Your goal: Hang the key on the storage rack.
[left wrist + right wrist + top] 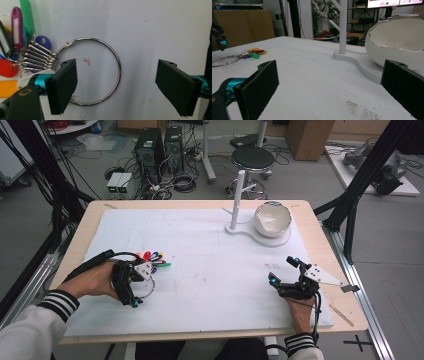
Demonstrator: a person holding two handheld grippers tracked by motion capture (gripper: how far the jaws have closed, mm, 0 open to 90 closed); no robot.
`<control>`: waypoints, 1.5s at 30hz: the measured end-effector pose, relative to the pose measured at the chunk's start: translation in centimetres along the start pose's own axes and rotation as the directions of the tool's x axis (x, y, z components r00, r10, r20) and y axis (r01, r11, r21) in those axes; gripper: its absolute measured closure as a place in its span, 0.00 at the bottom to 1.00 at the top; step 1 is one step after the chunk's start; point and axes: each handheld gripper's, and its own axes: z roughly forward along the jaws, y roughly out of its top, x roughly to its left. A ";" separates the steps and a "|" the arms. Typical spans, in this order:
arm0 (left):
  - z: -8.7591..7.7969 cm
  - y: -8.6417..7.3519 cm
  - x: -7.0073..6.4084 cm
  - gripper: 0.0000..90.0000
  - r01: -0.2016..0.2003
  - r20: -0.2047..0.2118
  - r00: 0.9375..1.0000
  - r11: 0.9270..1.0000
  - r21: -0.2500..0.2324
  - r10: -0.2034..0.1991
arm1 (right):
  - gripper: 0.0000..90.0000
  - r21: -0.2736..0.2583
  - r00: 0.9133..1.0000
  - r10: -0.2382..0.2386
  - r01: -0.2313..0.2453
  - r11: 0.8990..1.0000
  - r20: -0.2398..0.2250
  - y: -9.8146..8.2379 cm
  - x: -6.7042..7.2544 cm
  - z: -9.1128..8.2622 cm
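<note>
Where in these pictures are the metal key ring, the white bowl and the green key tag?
metal key ring [119,65]: left gripper view, right arc of the wire.
white bowl [272,219]: high view, inner wall.
green key tag [27,15]: left gripper view, middle of the tag.

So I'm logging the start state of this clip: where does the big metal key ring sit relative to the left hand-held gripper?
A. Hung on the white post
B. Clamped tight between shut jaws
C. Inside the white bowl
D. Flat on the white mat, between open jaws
D: in the left gripper view the key ring lies flat on the white mat, with the left hand-held gripper spread wide, one jaw over the ring's left side, the other well clear of it.
</note>
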 end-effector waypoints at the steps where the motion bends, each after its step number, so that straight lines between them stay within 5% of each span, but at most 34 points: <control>1: 0.2 0.0 0.0 0.22 0.005 0.005 1.000 1.000 0.004 -0.005 | 0.01 0.000 1.000 0.000 0.000 1.000 0.000 0.0 0.0 0.0; 18: 1.3 0.3 0.3 0.42 0.022 0.058 0.998 0.996 0.088 -0.028 | 0.01 -0.002 1.000 -0.005 0.005 1.000 -0.005 0.0 0.0 0.0; 32: 1.6 0.3 0.2 0.57 0.061 0.043 0.997 0.988 0.140 -0.068 | 0.01 -0.002 1.000 -0.006 0.006 1.000 -0.003 0.0 0.0 0.0; 45: 1.8 0.5 -0.1 0.72 0.057 0.030 0.998 0.984 0.167 -0.062 | 0.01 -0.001 1.000 -0.007 0.007 1.000 -0.004 0.0 0.0 0.0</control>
